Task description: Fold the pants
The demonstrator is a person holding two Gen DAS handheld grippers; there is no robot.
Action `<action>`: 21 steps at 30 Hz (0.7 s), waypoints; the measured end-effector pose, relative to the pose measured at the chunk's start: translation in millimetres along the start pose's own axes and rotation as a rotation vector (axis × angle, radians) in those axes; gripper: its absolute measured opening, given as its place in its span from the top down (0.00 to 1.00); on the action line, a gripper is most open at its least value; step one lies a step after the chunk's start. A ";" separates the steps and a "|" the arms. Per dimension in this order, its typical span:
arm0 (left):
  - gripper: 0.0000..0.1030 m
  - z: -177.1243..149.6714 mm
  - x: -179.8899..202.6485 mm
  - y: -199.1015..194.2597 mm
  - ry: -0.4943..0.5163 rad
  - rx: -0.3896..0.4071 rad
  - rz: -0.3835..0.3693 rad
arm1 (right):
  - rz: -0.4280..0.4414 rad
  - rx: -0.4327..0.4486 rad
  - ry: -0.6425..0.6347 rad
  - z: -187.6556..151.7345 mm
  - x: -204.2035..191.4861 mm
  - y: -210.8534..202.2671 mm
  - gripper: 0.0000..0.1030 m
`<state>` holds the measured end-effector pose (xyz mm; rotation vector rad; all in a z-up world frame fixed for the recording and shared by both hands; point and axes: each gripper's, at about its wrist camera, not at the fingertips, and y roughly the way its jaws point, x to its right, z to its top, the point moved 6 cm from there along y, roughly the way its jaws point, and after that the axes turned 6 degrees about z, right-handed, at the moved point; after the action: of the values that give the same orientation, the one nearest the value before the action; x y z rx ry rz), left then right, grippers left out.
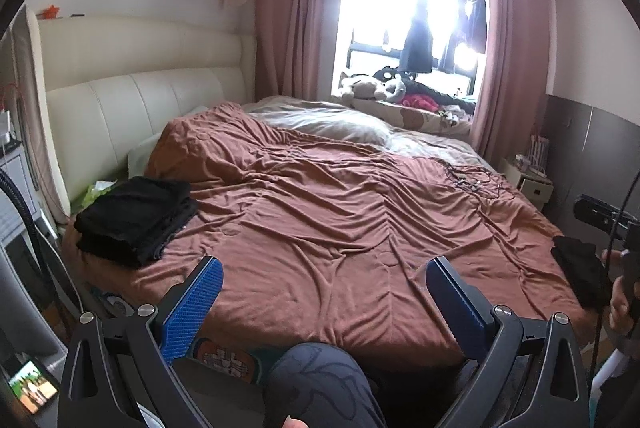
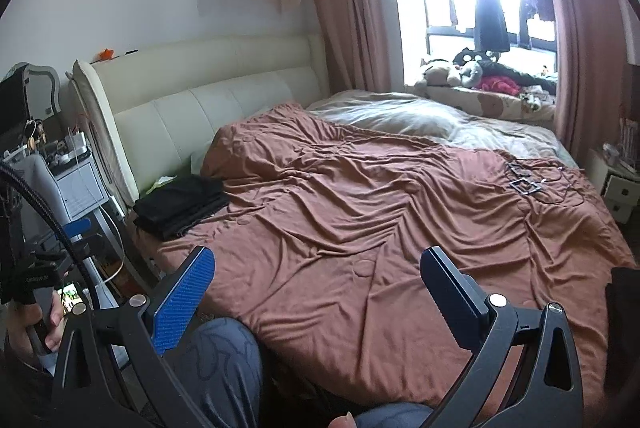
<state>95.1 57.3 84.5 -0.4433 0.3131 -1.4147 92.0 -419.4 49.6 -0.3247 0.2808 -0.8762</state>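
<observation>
A folded stack of black pants (image 1: 136, 216) lies on the near left corner of the bed, on the rumpled brown duvet (image 1: 340, 220), just in front of the cream padded headboard (image 1: 132, 108); from the right wrist camera the same black pile (image 2: 180, 206) sits at the bed's left edge, beside a pale green item wedged against the headboard. A second dark garment (image 1: 576, 268) rests at the right edge of the duvet in the left wrist view, close to a hand (image 1: 620, 304) gripping the other tool's handle; whether it is also pants cannot be told. The left gripper (image 1: 322, 276) hovers above the foot of the bed with its blue-padded fingers spread wide apart and nothing between them. The right gripper (image 2: 316, 268) is likewise released, its jaws wide and empty over the brown duvet. Below both tools a knee in blue-grey patterned trousers (image 1: 320, 380) presses toward the mattress edge. Farther out, a grey-white blanket (image 1: 332, 120) covers the far side of the bed, and a tangle of thin cables (image 1: 468, 180) lies on the duvet near the right side. On the window ledge sit stuffed toys (image 1: 372, 86) and a red cloth, with dark clothes hanging in the bright window (image 1: 416, 8) between pink curtains (image 1: 288, 8).
</observation>
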 end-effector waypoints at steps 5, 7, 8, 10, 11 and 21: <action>0.01 -11.3 7.9 -11.3 0.009 0.030 0.014 | -0.019 0.024 0.004 -19.4 -4.9 -23.5 0.00; 0.01 -15.5 11.0 -16.0 0.010 0.039 0.003 | -0.034 0.032 0.004 -28.6 -5.7 -31.9 0.00; 0.01 -17.7 12.9 -18.7 0.012 0.042 -0.001 | -0.038 0.032 0.007 -32.2 -6.3 -34.2 0.00; 0.01 -22.3 15.6 -23.5 0.027 0.046 -0.003 | -0.037 0.039 0.022 -39.9 -6.4 -40.6 0.00; 0.01 -25.2 17.5 -25.7 0.041 0.048 -0.001 | -0.037 0.046 0.028 -43.9 -7.1 -44.3 0.00; 0.01 -49.6 22.8 -42.9 0.046 0.070 -0.027 | -0.053 0.097 0.040 -76.5 -15.5 -62.4 0.00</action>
<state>37.7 25.2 62.5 -0.3589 0.2944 -1.4598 10.5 -456.9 5.6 -0.2257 0.2668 -0.9457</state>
